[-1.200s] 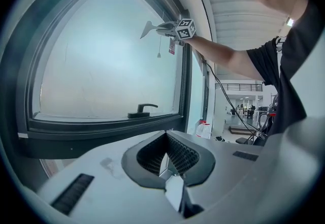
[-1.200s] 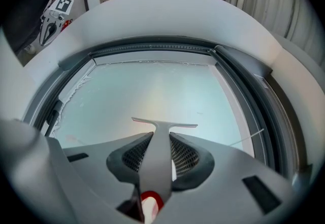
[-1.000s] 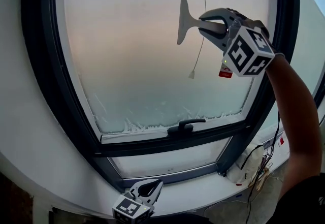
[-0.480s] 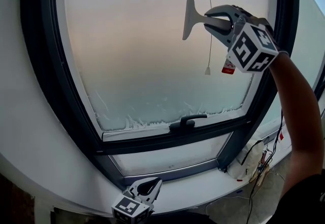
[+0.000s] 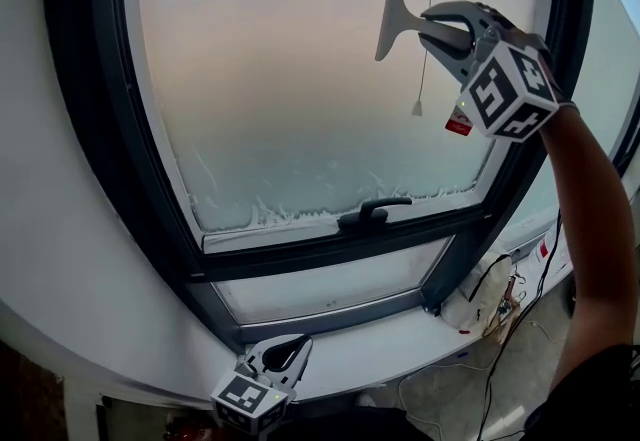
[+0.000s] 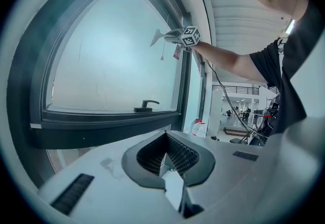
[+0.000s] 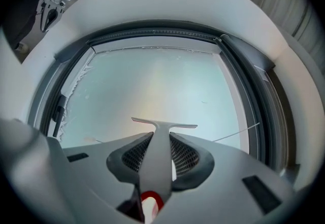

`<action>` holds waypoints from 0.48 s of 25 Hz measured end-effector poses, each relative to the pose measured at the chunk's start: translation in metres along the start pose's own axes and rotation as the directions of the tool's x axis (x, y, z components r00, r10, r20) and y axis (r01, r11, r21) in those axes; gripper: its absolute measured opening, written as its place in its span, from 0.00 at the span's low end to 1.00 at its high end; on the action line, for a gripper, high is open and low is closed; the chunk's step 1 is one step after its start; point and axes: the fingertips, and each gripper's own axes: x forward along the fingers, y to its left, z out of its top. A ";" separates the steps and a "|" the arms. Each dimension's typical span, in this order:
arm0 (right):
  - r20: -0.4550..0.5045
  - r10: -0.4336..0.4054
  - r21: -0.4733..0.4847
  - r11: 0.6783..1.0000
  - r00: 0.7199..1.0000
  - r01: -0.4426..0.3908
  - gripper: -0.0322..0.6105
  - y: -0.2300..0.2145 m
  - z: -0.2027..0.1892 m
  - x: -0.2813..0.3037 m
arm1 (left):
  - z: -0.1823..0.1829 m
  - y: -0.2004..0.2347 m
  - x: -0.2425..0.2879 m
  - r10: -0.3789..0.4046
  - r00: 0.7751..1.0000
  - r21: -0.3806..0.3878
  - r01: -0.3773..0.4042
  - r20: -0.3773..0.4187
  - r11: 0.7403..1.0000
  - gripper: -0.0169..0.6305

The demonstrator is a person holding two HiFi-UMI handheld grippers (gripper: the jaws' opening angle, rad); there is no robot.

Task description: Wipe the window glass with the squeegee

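A grey squeegee (image 5: 393, 17) is held up against the frosted window glass (image 5: 280, 79) near its upper right, blade upright and facing left. My right gripper (image 5: 437, 29) is shut on its handle. From the right gripper view the squeegee (image 7: 161, 139) runs out between the jaws, its blade (image 7: 163, 123) set across the glass (image 7: 152, 86). My left gripper (image 5: 288, 351) hangs low by the white sill, shut and holding nothing. In the left gripper view its jaws (image 6: 165, 159) meet, and the squeegee (image 6: 158, 37) shows far off.
The dark window frame (image 5: 95, 159) surrounds the pane. A black window handle (image 5: 372, 212) sits at the bottom rail. A thin pull cord (image 5: 424, 49) hangs just right of the blade. A red tag (image 5: 458, 123) dangles under the right gripper. Cables (image 5: 500, 304) lie at lower right.
The right gripper has carried the squeegee a little to the right and upward in the head view. The left gripper has sunk slightly lower in the view.
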 end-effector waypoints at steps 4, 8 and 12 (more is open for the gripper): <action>0.008 0.033 0.028 0.999 0.999 -0.033 0.19 0.033 0.018 -0.010 | -0.009 0.004 -0.015 -0.019 1.000 -0.017 0.019 -0.019 1.000 0.03; 0.021 0.063 0.040 0.997 0.998 -0.064 0.19 0.085 0.042 -0.029 | -0.016 0.011 -0.026 -0.029 0.999 -0.015 0.029 -0.032 0.999 0.03; 0.053 0.147 0.165 0.974 0.988 -0.154 0.19 0.171 0.073 -0.057 | -0.023 0.021 -0.032 -0.030 0.999 -0.022 0.029 -0.038 0.999 0.03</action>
